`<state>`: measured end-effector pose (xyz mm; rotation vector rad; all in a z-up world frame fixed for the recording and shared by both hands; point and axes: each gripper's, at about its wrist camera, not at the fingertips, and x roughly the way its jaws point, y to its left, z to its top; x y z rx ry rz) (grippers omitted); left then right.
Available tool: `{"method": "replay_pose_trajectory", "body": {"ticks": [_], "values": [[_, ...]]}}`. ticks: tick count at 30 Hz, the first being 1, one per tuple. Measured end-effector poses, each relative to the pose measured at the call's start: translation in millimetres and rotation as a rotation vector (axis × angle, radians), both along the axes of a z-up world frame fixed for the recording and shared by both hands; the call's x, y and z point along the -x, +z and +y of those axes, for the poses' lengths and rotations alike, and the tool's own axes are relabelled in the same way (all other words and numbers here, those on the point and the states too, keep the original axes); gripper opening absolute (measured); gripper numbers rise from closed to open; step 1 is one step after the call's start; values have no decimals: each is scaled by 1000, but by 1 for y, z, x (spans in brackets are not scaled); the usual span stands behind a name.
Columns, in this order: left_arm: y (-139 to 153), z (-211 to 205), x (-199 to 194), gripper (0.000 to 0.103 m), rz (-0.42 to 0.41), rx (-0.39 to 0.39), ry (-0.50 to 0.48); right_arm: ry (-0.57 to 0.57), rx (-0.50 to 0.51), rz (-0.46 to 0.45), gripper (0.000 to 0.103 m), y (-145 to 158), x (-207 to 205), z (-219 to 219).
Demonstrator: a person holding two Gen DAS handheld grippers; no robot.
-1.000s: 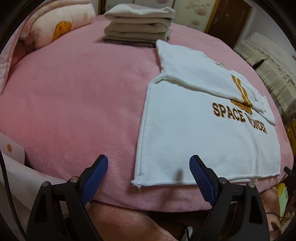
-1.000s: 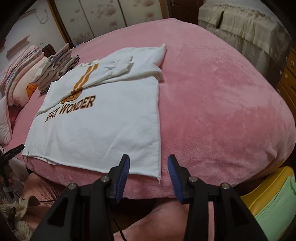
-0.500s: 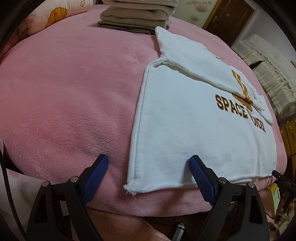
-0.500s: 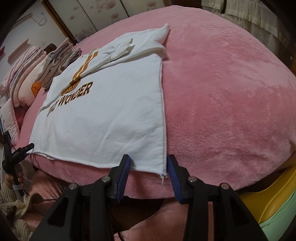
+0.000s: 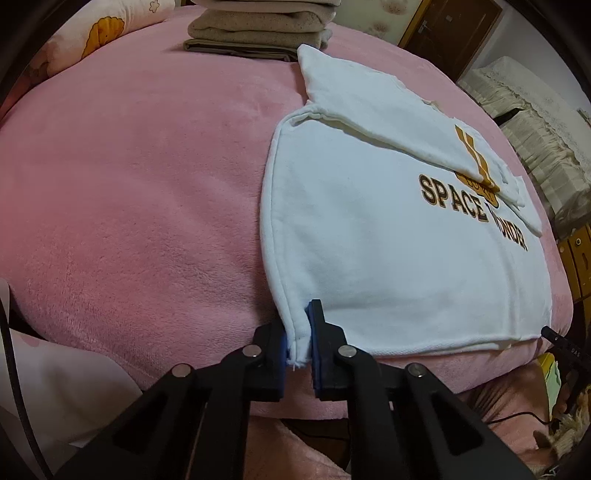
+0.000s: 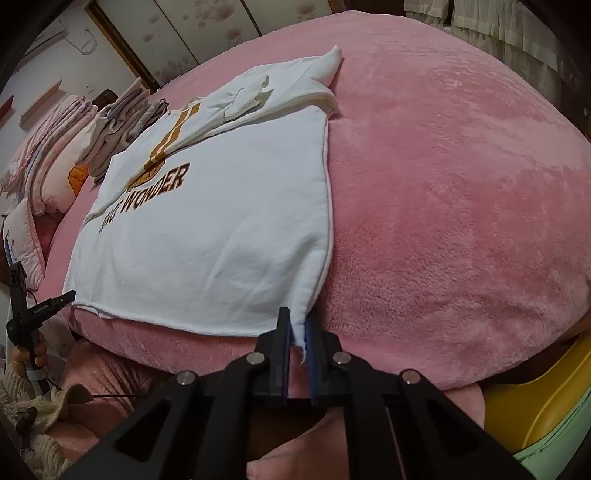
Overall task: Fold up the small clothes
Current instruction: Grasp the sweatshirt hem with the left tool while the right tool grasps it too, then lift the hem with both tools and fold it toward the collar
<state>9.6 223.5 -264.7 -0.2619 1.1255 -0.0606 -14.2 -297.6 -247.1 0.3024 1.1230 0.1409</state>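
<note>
A white shirt (image 5: 388, 236) (image 6: 221, 236) with "SPACE WONDER" printed in brown and gold lies flat on the pink bed, its sleeves folded in across the top. My left gripper (image 5: 300, 334) is shut on the shirt's near left hem corner, the cloth pinched between the blue pads. My right gripper (image 6: 297, 338) is shut on the near right hem corner, a thin strip of white fabric squeezed between its pads. Both corners sit at the bed's near edge.
A stack of folded beige clothes (image 5: 258, 29) (image 6: 125, 125) lies behind the shirt. Pink pillows (image 6: 48, 162) lie at the far left. A yellow and green object (image 6: 535, 417) stands low at the right. The person's other hand holding the left gripper (image 6: 26, 332) shows at the left edge.
Both grippers have gone from open to shut, each pinching a hem corner of the shirt. The left one also shifted right onto the corner; the right one sank slightly toward the bed edge.
</note>
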Motion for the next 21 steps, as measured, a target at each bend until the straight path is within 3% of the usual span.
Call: {"method": "replay_pose_trajectory", "body": {"ticks": [15,21], "values": [[27,-3,3,5,-20,-1,14,49,185,-82,6,34,1,19],[41,0,2,5,-34,69,22,29,133,-98,6,45,-1,13]]}}
